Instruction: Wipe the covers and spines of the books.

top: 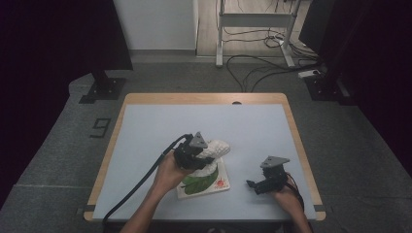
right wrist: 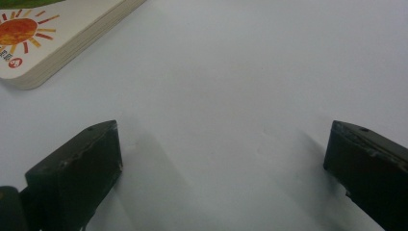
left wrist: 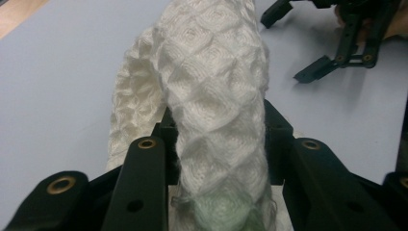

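A white knitted cloth [top: 216,148] with a diamond pattern hangs from my left gripper [top: 197,155], which is shut on it just above a picture book [top: 206,182]. In the left gripper view the cloth [left wrist: 211,96] rises between the two black jaws, which pinch its lower part, and drapes away over the table. The book has a green leaf and a red sun on its cover [right wrist: 29,33]. My right gripper [top: 257,184] rests low over the table at the right of the book, jaws wide apart with only bare table between its fingertips [right wrist: 77,168].
The light grey table mat [top: 204,121] has a wooden rim [top: 204,98]. Free room lies across the far half of the table. Beyond it are a metal frame, cables on the floor and dark curtains. The other gripper [left wrist: 346,43] shows far off in the left gripper view.
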Demonstrator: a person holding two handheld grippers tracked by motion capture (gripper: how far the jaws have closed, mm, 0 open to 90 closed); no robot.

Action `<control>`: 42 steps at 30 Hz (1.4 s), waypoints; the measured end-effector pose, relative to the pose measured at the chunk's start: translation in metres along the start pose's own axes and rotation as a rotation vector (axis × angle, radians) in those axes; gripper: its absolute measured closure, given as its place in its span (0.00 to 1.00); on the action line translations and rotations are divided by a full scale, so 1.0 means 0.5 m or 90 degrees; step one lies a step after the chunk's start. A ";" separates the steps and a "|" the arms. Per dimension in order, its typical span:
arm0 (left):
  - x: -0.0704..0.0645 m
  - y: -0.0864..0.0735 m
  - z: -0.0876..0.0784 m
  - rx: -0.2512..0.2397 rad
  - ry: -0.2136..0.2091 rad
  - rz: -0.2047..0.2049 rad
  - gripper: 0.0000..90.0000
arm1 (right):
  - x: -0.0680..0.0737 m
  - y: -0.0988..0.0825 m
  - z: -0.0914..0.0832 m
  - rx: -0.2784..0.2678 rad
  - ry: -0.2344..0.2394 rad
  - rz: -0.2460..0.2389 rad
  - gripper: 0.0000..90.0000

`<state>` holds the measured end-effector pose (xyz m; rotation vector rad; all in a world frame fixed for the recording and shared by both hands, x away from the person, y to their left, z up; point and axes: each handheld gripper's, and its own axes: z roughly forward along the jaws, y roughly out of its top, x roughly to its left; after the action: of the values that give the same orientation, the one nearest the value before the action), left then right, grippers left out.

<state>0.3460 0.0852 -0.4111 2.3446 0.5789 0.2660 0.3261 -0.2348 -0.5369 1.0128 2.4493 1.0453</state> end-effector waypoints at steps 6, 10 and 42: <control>0.025 -0.018 -0.019 -0.002 0.015 -0.017 0.70 | 0.000 0.000 0.000 0.000 0.000 0.000 0.00; 0.043 -0.032 -0.033 -0.003 0.024 -0.031 0.70 | 0.000 0.000 0.000 0.000 0.001 0.000 0.00; 0.149 -0.139 -0.127 -0.023 0.103 -0.132 0.68 | 0.000 0.000 0.000 0.000 0.000 -0.001 0.00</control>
<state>0.3666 0.2037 -0.4091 2.2197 0.8818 0.3687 0.3261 -0.2348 -0.5369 1.0115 2.4496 1.0452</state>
